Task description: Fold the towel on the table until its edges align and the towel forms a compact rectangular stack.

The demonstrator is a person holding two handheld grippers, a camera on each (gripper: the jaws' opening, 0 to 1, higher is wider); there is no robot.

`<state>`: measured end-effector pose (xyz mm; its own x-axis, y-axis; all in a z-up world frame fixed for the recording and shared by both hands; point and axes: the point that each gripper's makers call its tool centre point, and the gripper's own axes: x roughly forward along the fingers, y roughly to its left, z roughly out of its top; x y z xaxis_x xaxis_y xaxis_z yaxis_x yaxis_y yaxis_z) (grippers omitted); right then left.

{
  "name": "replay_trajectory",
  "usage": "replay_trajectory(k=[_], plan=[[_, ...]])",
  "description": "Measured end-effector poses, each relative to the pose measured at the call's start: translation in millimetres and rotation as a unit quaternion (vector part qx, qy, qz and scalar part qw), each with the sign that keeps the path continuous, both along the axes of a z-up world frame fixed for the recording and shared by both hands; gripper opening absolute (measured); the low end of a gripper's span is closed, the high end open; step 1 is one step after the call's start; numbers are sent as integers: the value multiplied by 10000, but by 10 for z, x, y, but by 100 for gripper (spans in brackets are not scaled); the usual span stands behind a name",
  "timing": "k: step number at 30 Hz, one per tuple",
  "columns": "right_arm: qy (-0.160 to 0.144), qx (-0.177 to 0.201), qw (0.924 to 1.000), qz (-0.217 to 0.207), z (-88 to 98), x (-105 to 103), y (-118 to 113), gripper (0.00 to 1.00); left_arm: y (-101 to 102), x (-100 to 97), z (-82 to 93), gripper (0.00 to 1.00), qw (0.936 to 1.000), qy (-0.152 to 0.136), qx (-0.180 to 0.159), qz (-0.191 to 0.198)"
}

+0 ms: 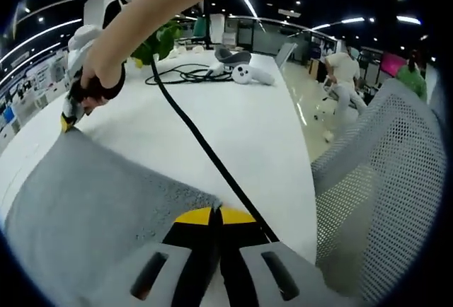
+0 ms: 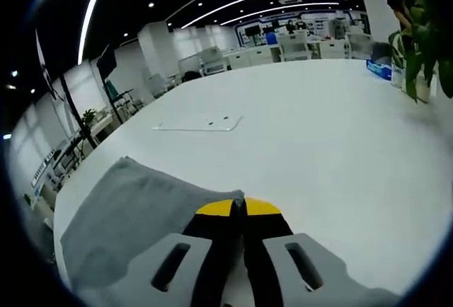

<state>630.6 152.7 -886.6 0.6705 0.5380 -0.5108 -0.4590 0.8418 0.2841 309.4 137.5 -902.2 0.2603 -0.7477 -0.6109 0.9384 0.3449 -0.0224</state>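
The grey, soft terry towel (image 1: 92, 201) lies flat on the smooth white surface (image 1: 255, 137). The left claw (image 1: 214, 216) pinches one corner between closed yellow tips; the right claw (image 2: 238, 206) clamps another corner. A black cable (image 1: 205, 148) crosses nearby, beside a mesh chair (image 1: 382, 180).

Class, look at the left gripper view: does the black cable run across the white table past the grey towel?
Yes: the black cable runs over the white table, passing beside the grey towel.
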Motion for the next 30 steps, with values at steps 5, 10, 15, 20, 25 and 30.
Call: replay_trajectory(k=[5,10,15,20,25,30], plan=[[-48,66,10000,25,57,55,23,1,26,36,129,2,9988,215,-357,273],[-120,126,9998,98,121,81,64,1,76,67,243,2,9967,253,-584,504],[-156,228,9995,122,251,82,106,1,180,116,362,2,9906,419,-928,913],[-166,380,9989,214,378,52,183,1,300,126,501,2,9858,467,-1104,1175],[-229,446,9985,225,451,25,230,1,339,62,639,2,9850,363,-1200,1185],[-275,494,9982,216,564,52,280,1,366,5,703,2,9864,335,-1185,1088]])
